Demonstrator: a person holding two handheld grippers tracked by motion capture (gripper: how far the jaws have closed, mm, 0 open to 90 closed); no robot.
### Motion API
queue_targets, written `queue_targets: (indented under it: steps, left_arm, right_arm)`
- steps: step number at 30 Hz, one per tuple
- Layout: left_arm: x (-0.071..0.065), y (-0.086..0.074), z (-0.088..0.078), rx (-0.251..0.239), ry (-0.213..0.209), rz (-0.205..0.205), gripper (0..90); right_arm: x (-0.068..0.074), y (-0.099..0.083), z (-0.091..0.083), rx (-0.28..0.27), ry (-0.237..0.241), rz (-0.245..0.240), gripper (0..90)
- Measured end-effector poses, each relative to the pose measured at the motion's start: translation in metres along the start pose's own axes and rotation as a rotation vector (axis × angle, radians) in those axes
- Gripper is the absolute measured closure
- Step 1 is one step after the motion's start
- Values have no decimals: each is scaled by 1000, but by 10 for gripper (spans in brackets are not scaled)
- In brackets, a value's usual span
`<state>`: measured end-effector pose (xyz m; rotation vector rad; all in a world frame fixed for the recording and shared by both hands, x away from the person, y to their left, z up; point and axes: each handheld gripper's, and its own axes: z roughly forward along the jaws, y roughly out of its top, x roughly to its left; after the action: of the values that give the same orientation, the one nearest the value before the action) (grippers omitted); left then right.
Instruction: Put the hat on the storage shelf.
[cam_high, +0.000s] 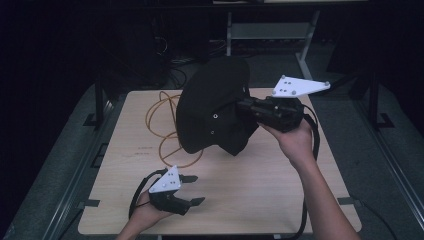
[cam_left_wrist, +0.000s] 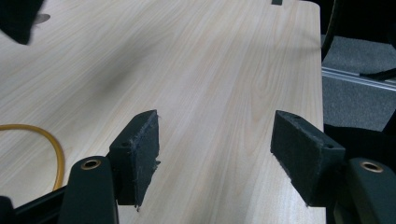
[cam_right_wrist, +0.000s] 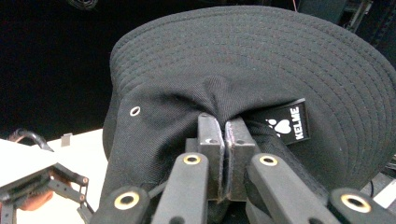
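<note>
my right gripper (cam_high: 250, 106) has its fingers (cam_right_wrist: 210, 140) pressed together on a fold of the black hat's (cam_high: 212, 112) crown cloth, and the hat hangs from that pinch, lifted off the counter (cam_high: 250, 185) above its far middle. in the right gripper view the cloth bunches up right where the two pads meet, a metal eyelet (cam_right_wrist: 135, 111) sits to the left of the pinch, and a small black label with white lettering (cam_right_wrist: 287, 125) lies just to the right of it. the stitched brim (cam_right_wrist: 261, 51) arches wide above and behind the pads. my right hand (cam_high: 295, 140) holds that gripper up from the right side.

my left gripper (cam_high: 189, 190) rests low near the counter's near left edge, well apart from the hat, its fingers (cam_left_wrist: 137, 151) spread with nothing between them but bare wood. an orange cable (cam_high: 165, 125) loops on the counter between my left gripper and the hat, partly under the hat's shadow; a curve of it shows at the left in the left gripper view.
</note>
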<state>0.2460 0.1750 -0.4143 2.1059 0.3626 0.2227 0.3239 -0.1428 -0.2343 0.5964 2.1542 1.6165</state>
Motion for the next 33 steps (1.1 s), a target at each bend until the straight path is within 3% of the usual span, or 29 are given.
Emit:
queue_targets:
  steps: [33]
  left_arm:
    - [1,-1,-1,-10,3,13,313]
  right_arm:
    - [4,39,63,10,90,-6,874]
